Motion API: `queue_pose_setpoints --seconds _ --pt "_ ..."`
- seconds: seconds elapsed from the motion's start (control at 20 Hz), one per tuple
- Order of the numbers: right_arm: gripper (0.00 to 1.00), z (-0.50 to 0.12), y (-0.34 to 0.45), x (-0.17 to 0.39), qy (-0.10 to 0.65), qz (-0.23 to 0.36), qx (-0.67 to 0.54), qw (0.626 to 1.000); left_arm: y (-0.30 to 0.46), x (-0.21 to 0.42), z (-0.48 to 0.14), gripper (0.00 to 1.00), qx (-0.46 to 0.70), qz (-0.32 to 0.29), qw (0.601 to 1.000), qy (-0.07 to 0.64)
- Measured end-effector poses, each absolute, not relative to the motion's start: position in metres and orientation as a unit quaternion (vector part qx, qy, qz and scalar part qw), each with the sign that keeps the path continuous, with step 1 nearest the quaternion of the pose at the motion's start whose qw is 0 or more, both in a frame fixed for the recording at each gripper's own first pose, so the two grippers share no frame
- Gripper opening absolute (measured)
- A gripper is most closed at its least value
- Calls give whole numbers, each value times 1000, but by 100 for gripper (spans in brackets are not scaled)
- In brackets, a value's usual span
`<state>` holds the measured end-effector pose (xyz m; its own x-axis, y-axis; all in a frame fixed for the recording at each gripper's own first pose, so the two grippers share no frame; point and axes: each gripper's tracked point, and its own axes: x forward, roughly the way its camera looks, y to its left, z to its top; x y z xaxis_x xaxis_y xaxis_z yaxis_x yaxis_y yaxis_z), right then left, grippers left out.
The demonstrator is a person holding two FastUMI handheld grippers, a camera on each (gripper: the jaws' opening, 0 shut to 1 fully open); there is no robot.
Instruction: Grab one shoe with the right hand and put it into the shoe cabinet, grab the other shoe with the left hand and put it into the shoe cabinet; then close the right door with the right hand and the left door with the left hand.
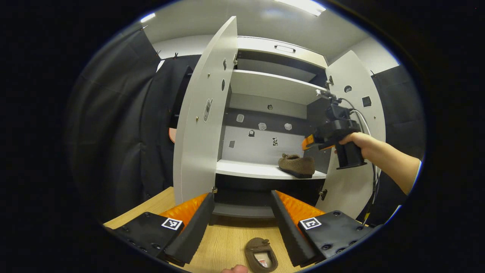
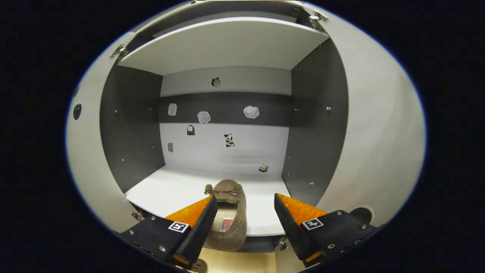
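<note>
One brown fuzzy slipper-style shoe lies on the white shelf of the white-and-grey shoe cabinet, both doors swung wide. The right tongs hang spread apart just before it — gripping nothing. The second brown shoe lies on the pale wooden worktop, between the gaping left tongs.
</note>
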<state>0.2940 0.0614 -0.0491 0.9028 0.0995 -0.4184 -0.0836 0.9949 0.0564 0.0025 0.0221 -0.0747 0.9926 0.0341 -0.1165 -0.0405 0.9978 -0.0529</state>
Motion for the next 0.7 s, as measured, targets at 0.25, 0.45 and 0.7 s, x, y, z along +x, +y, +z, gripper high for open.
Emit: queue_pose_setpoints --seconds 0.25,0.45,0.7 --pt "92 -16 59 220 151 65 42 985 21 2 -76 96 -33 16 998 56" --pt "92 -17 50 161 114 62 38 991 14 4 -86 96 -32 6 997 67" --pt "92 -33 36 100 78 44 35 995 -2 2 -118 96 -31 -11 994 103"
